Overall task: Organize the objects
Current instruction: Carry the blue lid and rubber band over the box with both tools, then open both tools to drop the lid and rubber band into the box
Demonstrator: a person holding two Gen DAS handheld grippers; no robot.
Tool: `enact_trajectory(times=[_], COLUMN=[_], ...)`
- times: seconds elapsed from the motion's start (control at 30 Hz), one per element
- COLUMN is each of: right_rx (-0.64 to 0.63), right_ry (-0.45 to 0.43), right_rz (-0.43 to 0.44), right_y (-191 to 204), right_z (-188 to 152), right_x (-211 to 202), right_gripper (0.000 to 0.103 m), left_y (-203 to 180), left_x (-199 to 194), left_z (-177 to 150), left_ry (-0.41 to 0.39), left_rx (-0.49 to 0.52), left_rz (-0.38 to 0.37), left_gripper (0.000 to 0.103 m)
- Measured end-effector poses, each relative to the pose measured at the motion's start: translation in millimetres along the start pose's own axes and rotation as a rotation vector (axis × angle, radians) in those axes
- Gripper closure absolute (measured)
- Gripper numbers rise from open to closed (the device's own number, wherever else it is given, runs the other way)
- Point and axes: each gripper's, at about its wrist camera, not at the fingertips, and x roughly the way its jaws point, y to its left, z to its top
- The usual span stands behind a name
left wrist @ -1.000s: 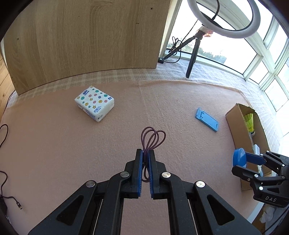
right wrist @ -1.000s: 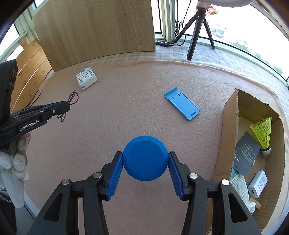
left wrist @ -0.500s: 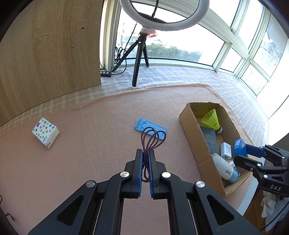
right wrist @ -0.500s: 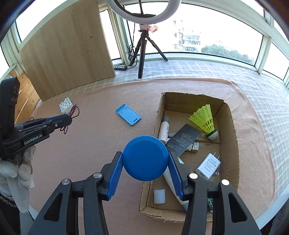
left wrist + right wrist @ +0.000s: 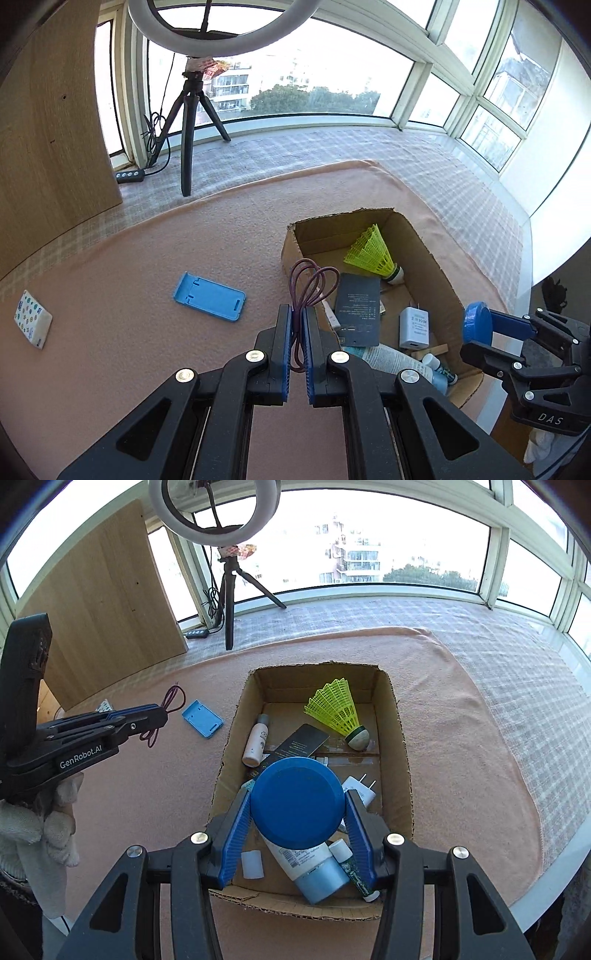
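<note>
Left gripper [image 5: 297, 319]: as I watch, it pinches the purple cord [image 5: 308, 284].
Right gripper [image 5: 295, 812]: I see it clamping the blue lid [image 5: 295, 803] above the cardboard box [image 5: 400, 738].

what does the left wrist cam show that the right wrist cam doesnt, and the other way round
Only the left wrist view shows the patterned tissue pack clearly. Only the right wrist view shows the white bottle and the gloved hand. Both show the cardboard box, yellow shuttlecock, blue phone stand, left gripper pinching the purple cord, and right gripper holding the blue lid.
</note>
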Motion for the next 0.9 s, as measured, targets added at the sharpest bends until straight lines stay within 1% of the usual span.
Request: enact_trajectory(times=[0.27, 0.5, 0.57, 0.6, 0.63, 0.67, 0.7, 0.9], right_rx=[0.017, 0.027, 0.026, 0.025, 0.024, 0.022, 0.019, 0.022], right_ry=[0.019, 0.034, 0.034, 0.03, 0.028, 0.027, 0.027, 0.022], right_rz=[-0.004, 0.016, 0.02, 0.018, 0.015, 0.012, 0.011, 0.012], right_y=[-21, -31, -32, -32, -32, -33, -33, -36], right_z=[-6, -9, -10, -10, -9, -9, -9, -10], right_x=[9, 14, 14, 13, 13, 12, 12, 10], right_gripper=[0.057, 0.056, 0.055, 0.054, 0.052, 0.048, 0.047, 0.046], left_y=[-29, -50, -55, -58, -59, -60, -61, -60], left_x=[37, 52, 53, 55, 55, 55, 54, 54], left_z=[10, 15, 16, 17, 17, 17, 17, 17], left_ry=[0.044, 0.063, 0.066, 0.077, 0.082, 0.078, 0.069, 0.074], left_rx=[0.011, 0.037, 0.047, 0.052, 0.05, 0.048, 0.046, 0.035], left_rz=[-0.01, -0.018, -0.044, -0.054, -0.049, -0.043, -0.047, -0.046], left_gripper=[0.097, 0.097, 0.096, 0.083, 0.058, 0.049, 0.047, 0.047])
